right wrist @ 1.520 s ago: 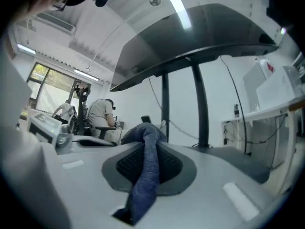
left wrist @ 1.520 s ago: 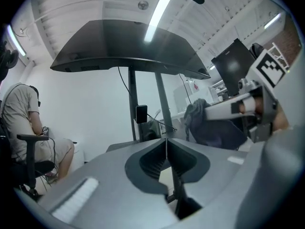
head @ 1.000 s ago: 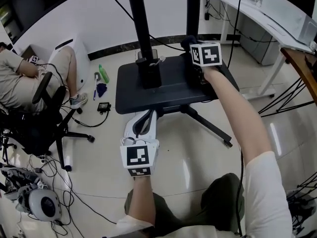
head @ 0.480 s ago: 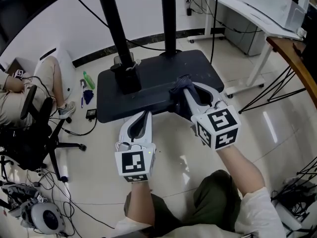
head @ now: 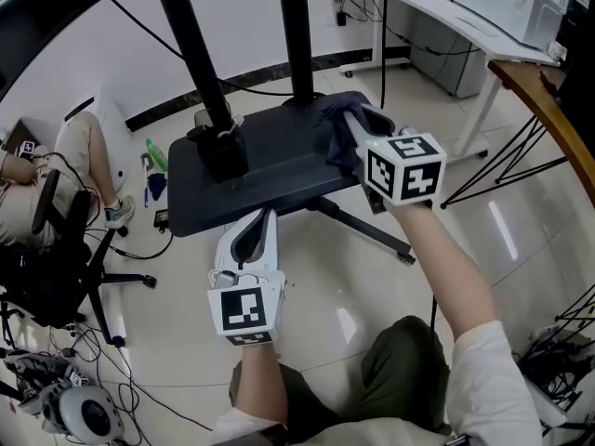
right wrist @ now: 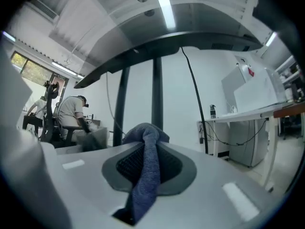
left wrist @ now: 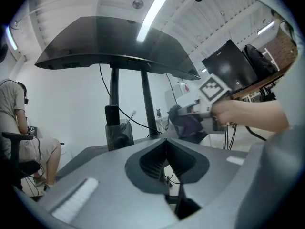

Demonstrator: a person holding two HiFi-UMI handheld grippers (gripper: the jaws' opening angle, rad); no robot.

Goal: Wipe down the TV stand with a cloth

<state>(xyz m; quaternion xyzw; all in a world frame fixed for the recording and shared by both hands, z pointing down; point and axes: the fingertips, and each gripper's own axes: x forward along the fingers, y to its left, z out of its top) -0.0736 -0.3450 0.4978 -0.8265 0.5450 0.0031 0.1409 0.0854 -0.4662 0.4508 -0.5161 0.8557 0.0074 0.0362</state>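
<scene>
The TV stand's black base plate (head: 270, 170) lies low on the floor, with two black poles (head: 195, 59) rising from it. My right gripper (head: 348, 122) is shut on a dark blue-grey cloth (head: 335, 139) and holds it on the plate's back right part. In the right gripper view the cloth (right wrist: 147, 173) hangs pinched between the jaws of that gripper (right wrist: 147, 144). My left gripper (head: 261, 219) hovers just off the plate's front edge, shut and holding nothing. In the left gripper view the left gripper (left wrist: 166, 146) faces the stand, with the cloth (left wrist: 183, 124) off to the right.
A black box (head: 218, 151) with cables sits at the foot of the left pole. A person (head: 37, 189) sits on an office chair (head: 65, 268) at the left. Bottles (head: 153, 156) and cables lie on the floor. A white desk (head: 465, 17) and a wooden edge (head: 558, 119) stand at the right.
The right gripper swept the cloth from the plate's far right to its front edge, then back toward the back right. The left gripper stayed shut by the front edge.
</scene>
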